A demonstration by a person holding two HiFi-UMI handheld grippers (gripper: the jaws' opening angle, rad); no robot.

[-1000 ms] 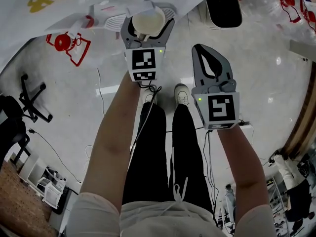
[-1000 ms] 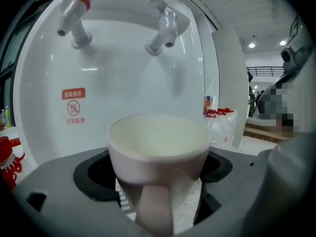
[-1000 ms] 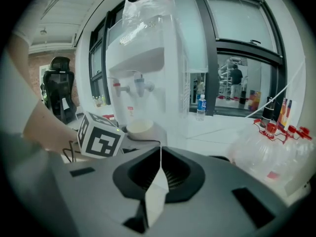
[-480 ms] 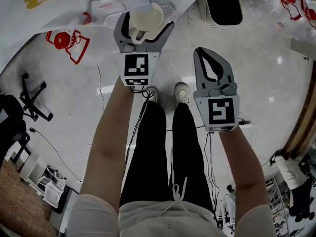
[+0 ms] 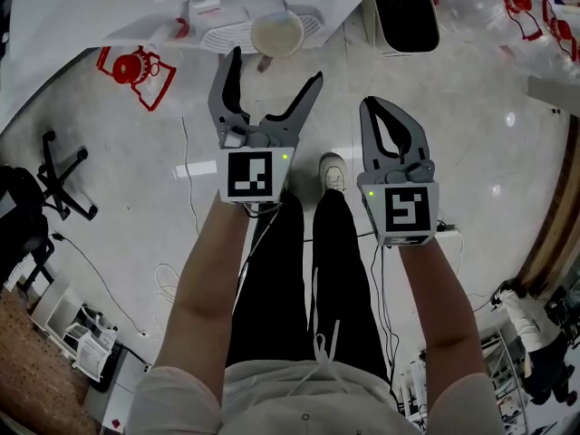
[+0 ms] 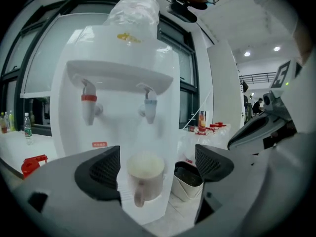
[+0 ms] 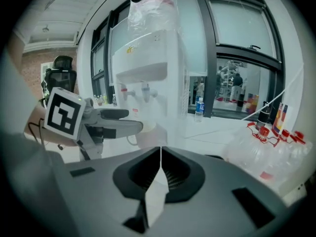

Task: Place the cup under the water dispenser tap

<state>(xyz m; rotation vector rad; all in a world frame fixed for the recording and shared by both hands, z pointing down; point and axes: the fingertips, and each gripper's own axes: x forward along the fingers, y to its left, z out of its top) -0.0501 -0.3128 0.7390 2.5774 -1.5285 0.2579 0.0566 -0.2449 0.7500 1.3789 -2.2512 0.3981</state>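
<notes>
Now left gripper (image 5: pixel 275 69) jaws spread wide, nothing between pads. Half second earlier they flanked cup (image 5: pixel 276 34); gripper since drawn back, lower in head view. Cup stands free at top centre on drip tray (image 5: pixel 222 37), below blue tap (image 6: pixel 149 107) of water dispenser (image 6: pixel 123 73). Placement looks done. Right gripper (image 5: pixel 381 107) closed, empty. Yellow logo (image 6: pixel 126 36) and red label (image 6: pixel 98 144) on dispenser: unreadable.

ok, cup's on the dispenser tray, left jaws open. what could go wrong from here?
Handle snag: the cup turns its handle toward the left gripper, whose open jaws sit just short of it; a forward drift could tip it. Alignment: it looks roughly below the blue tap, but depth is unclear, so water may miss.
</notes>
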